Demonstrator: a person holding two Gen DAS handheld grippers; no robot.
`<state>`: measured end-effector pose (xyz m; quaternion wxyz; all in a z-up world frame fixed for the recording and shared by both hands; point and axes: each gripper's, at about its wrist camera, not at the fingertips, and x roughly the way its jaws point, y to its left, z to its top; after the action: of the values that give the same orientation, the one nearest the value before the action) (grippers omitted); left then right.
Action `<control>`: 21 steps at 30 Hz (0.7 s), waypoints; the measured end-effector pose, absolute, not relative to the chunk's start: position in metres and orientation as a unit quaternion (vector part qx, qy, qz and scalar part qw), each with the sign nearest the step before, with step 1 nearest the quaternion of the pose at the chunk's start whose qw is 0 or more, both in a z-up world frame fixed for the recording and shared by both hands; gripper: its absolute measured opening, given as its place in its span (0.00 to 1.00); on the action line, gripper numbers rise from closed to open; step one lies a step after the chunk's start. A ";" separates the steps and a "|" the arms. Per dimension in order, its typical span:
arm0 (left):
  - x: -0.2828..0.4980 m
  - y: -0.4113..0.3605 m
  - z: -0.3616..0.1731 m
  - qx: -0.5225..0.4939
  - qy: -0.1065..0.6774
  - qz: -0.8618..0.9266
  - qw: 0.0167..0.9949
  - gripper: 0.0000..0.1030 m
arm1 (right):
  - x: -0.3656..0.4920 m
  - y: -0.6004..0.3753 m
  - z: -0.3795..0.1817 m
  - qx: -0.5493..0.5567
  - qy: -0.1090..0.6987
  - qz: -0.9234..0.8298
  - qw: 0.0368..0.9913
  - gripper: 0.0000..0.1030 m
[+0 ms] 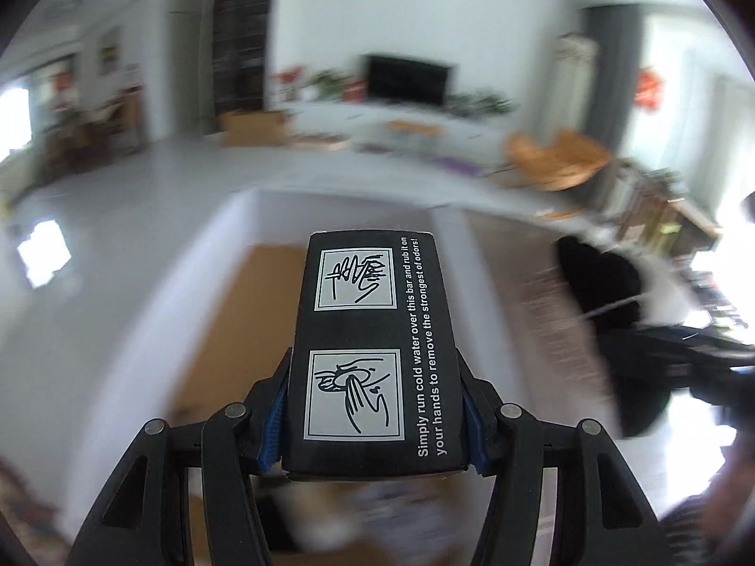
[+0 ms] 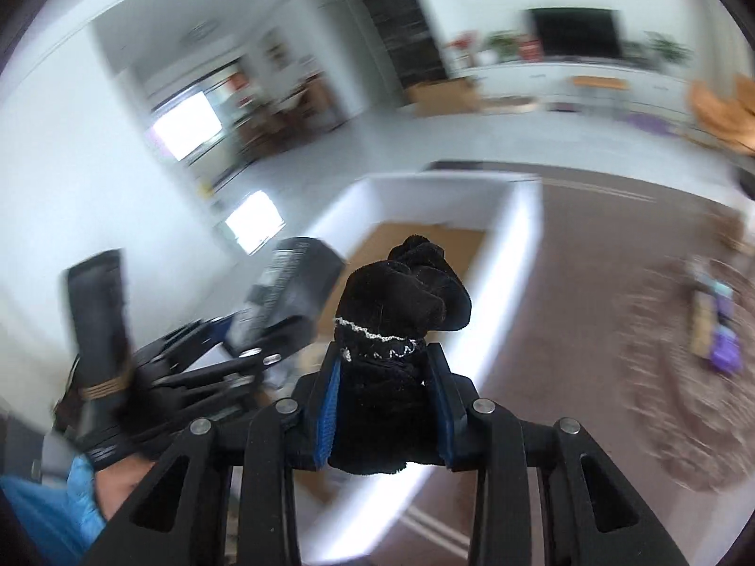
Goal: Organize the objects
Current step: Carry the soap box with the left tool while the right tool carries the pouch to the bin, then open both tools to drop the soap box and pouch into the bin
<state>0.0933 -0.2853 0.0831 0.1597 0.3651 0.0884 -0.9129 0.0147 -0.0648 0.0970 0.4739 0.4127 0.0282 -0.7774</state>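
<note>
Risk sits in both my grips above the white box [image 2: 519,245]: my left gripper [image 1: 375,417] clamps the black soap-bar carton [image 1: 373,349] by its near end, my right gripper [image 2: 387,401] pinches a bunched black sock [image 2: 406,292]; either could slip and miss.

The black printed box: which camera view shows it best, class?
The left wrist view: the black printed box fills the centre, sharp and readable, clamped in the left gripper. The right wrist view catches it blurred, side-on.
</note>
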 end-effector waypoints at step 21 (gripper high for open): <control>0.074 -0.168 0.111 0.349 0.087 -0.933 0.024 0.85 | -0.038 0.134 -0.028 0.396 0.042 -0.902 0.168 1.00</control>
<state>0.0738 -0.1678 0.1108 0.0238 0.3492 0.0866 -0.9327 -0.0385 0.1335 -0.0279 0.1684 0.3955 0.0417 -0.9019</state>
